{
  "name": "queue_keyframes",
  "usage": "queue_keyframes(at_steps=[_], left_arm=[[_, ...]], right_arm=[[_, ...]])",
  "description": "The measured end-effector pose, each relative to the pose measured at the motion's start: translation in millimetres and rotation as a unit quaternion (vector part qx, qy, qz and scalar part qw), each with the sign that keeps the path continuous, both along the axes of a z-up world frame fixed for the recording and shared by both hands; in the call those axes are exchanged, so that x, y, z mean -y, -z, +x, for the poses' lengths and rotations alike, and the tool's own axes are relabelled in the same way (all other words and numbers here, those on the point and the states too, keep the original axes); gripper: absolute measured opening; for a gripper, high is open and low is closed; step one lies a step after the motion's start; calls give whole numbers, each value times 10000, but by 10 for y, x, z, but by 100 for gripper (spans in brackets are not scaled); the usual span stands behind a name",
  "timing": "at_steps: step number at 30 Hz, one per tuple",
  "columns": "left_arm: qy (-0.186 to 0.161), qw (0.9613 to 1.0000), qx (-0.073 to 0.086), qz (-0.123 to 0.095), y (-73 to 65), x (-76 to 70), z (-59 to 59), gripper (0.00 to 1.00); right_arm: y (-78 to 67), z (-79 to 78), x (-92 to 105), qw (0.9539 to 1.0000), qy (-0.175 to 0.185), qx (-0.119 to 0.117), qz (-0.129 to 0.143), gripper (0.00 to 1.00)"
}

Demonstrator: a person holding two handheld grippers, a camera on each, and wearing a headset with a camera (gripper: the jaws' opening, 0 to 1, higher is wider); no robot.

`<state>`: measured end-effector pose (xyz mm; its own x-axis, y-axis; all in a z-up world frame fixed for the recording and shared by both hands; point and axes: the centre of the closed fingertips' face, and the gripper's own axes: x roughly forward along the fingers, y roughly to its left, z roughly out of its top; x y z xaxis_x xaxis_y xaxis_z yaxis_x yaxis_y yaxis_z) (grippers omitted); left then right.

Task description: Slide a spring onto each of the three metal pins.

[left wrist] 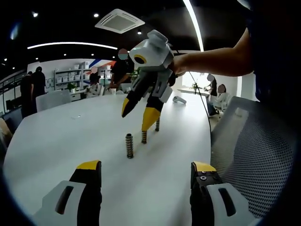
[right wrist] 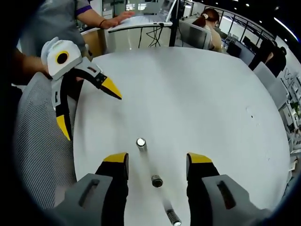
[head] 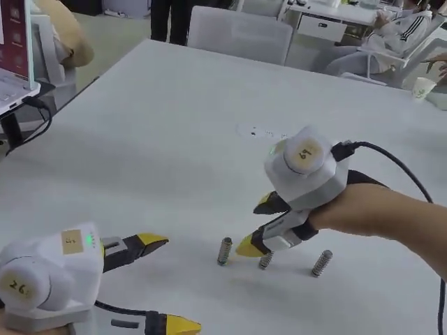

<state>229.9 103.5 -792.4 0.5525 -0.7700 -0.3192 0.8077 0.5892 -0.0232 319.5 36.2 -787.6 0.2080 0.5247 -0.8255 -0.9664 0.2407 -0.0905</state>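
Head view first: on the plain white desk [head: 174, 125] there's a short row of 3 little grey coiled metal springs standing upright, the left spring [head: 224, 251], the middle spring [head: 265, 260] and the right spring [head: 321, 263]. They stand on their own, so my guess is each one already sits over a pin, though I can't make out the pins themselves here. The right claw [head: 253, 225], black with yellow tips, is spread and angled down at the row. Its lower tip is just beside the middle spring and it's pinching nothing, so it looks lined up to check or nudge that one. The left claw [head: 178, 283] hangs back at the near edge, also spread and empty, probably just to keep out of the way. Left gripper view: looking along the row, the 3 coils stand one behind the other, with the right claw's yellow tips apart just above the middle one. Right gripper view: looking almost straight down, the row runs between its spread jaws. The far one shows a shiny round top, the middle a dark ring and the nearest plain coils, so they may not all be seated alike.
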Motion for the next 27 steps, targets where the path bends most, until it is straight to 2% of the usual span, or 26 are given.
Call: queue_keyframes(at_steps=[2, 3, 13, 20, 27], left_arm=[[4, 10000, -10, 10, -1, 3, -4, 74], [6, 10000, -17, 20, -6, 4, -5, 74], [-30, 10000, -9, 41, -37, 2, 22, 74], [-31, 10000, -15, 85, -48, 5, 22, 74], [-49, 9999, -19, 95, -76, 0, 52, 74]], right_arm=[[-44, -4, 49, 9999, 67, -1, 129, 51], [-76, 23, 71, 9996, 147, 83, 243, 52], [-208, 111, 341, 9962, 537, 316, 607, 62], [-332, 206, 595, 9900, 936, 536, 906, 69], [-407, 219, 860, 9835, 1266, 652, 1118, 74]])
